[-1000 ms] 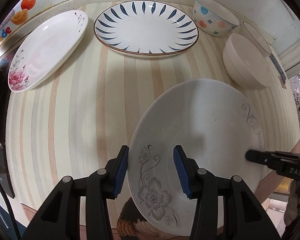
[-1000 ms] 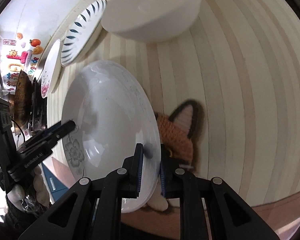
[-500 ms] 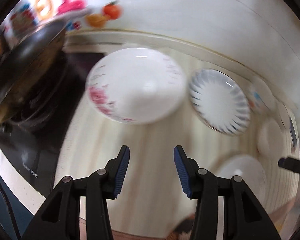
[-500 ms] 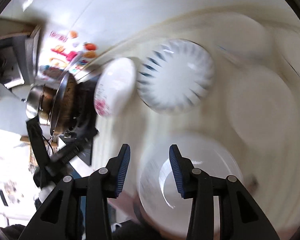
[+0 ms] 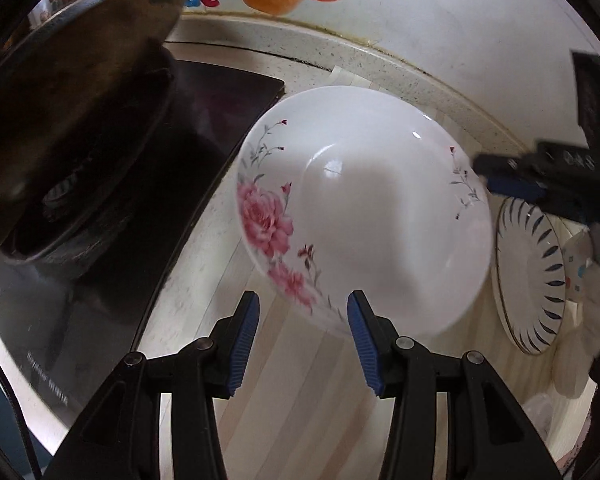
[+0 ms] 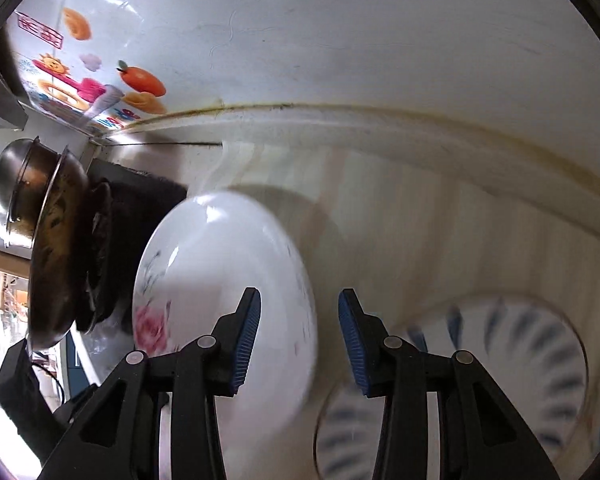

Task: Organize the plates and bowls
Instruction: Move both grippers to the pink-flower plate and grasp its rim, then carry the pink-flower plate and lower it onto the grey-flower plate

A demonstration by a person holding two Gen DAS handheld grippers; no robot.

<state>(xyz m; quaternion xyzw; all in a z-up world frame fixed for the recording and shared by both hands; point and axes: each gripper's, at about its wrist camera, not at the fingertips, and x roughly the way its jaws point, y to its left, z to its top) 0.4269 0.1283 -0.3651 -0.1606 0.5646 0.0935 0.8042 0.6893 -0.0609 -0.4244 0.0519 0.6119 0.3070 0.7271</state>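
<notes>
Both grippers gape wide and empty: the left gripper [image 5: 303, 334] low in frame, facing the rose plate [image 5: 380, 216] at centre. The right gripper [image 6: 299, 334] sits bottom centre, the rose plate [image 6: 220, 280] left of centre, the blue-leaf plate [image 6: 500, 360] lower right.

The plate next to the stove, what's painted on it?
Pink flowers on white plate, clearest in the left wrist view.

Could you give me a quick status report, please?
Both grippers, left and right, open, empty. Pink-rose plate ahead between them. Stove close beside it.
</notes>
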